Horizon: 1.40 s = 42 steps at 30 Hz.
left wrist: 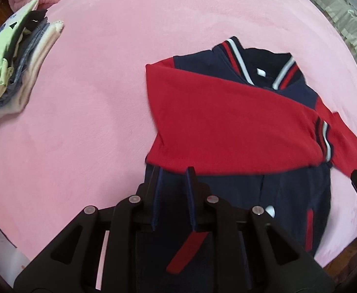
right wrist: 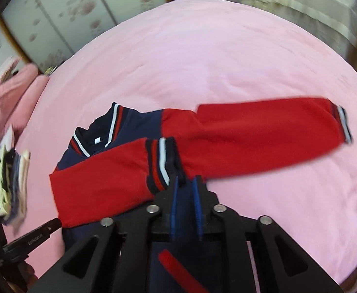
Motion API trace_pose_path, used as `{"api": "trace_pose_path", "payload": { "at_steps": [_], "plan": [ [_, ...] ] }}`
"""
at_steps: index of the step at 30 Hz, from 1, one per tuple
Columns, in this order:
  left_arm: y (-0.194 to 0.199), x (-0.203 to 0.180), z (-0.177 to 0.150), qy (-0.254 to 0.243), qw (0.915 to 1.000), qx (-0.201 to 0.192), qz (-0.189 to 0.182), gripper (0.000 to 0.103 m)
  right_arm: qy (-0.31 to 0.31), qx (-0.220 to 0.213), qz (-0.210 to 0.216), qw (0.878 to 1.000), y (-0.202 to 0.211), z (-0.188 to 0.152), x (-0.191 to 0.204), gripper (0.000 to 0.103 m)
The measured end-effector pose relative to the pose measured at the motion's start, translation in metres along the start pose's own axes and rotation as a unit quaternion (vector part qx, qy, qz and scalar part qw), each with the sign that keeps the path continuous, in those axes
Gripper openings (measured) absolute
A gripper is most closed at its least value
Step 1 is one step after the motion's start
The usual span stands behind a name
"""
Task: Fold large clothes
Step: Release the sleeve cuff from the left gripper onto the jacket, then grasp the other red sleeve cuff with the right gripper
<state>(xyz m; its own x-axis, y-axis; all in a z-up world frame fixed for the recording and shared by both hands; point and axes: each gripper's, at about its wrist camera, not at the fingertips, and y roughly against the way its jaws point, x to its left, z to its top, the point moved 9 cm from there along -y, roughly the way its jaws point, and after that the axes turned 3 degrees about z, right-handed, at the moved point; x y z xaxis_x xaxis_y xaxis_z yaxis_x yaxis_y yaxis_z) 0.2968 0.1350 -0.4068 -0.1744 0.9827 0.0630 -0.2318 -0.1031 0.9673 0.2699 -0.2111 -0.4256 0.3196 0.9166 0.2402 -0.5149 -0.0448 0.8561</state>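
A navy jacket with red sleeves (left wrist: 227, 127) lies collar-up on the pink bed (left wrist: 92, 97). One red sleeve is folded across its chest; the other sleeve (right wrist: 264, 131) stretches out to the right. My left gripper (left wrist: 173, 173) hovers over the jacket's navy lower body, its fingers a little apart with cloth behind them. My right gripper (right wrist: 185, 180) sits by the striped cuff (right wrist: 160, 163) of the folded sleeve, jaws narrowly apart over navy cloth. I cannot tell whether either one pinches fabric.
A stack of folded clothes (left wrist: 14, 66) lies at the bed's left side. A pink pillow or blanket (right wrist: 12, 92) sits behind it. Wardrobe doors (right wrist: 56, 19) and a curtain stand beyond the bed.
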Motion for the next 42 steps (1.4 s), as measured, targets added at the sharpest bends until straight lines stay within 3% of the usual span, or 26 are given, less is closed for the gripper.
{"api": "trace_pose_path", "payload": {
  "at_steps": [3, 8, 11, 13, 16, 23, 27, 30, 35, 42],
  "plan": [
    [0.017, 0.001, -0.012, -0.027, 0.9995, -0.001, -0.016, 0.016, -0.037, 0.005, -0.002, 0.999, 0.046, -0.015, -0.023, 0.034],
    [0.058, -0.034, -0.082, -0.083, 0.9962, 0.018, -0.018, 0.020, -0.108, 0.020, 0.007, 0.994, 0.085, -0.060, -0.051, 0.054],
    [0.080, -0.067, -0.127, -0.123, 0.9919, 0.030, -0.001, 0.021, -0.141, 0.024, 0.015, 0.990, 0.106, -0.088, -0.068, 0.063],
    [0.083, -0.076, -0.143, -0.147, 0.9884, 0.036, 0.010, 0.027, -0.153, 0.033, 0.014, 0.988, 0.106, -0.106, -0.075, 0.063],
    [0.087, -0.091, -0.160, -0.162, 0.9857, 0.046, 0.007, 0.061, -0.177, 0.053, 0.016, 0.983, 0.104, -0.130, -0.084, 0.063],
    [0.094, -0.147, -0.177, -0.218, 0.9744, 0.052, 0.015, 0.066, -0.226, 0.067, 0.034, 0.971, 0.098, -0.153, -0.113, 0.063],
    [0.101, -0.182, -0.180, -0.234, 0.9704, 0.055, 0.022, 0.066, -0.248, 0.085, 0.043, 0.964, 0.091, -0.150, -0.135, 0.063],
    [0.100, -0.213, -0.183, -0.239, 0.9677, 0.072, 0.032, 0.066, -0.234, 0.093, 0.049, 0.967, 0.087, -0.137, -0.152, 0.063],
    [0.092, -0.263, -0.178, -0.214, 0.9700, 0.103, 0.051, 0.066, -0.214, 0.102, 0.077, 0.968, 0.077, -0.096, -0.191, 0.047],
    [0.073, -0.335, -0.151, -0.209, 0.9694, 0.104, 0.075, 0.067, -0.158, 0.097, 0.072, 0.980, 0.052, -0.020, -0.257, 0.042]
  ]
}}
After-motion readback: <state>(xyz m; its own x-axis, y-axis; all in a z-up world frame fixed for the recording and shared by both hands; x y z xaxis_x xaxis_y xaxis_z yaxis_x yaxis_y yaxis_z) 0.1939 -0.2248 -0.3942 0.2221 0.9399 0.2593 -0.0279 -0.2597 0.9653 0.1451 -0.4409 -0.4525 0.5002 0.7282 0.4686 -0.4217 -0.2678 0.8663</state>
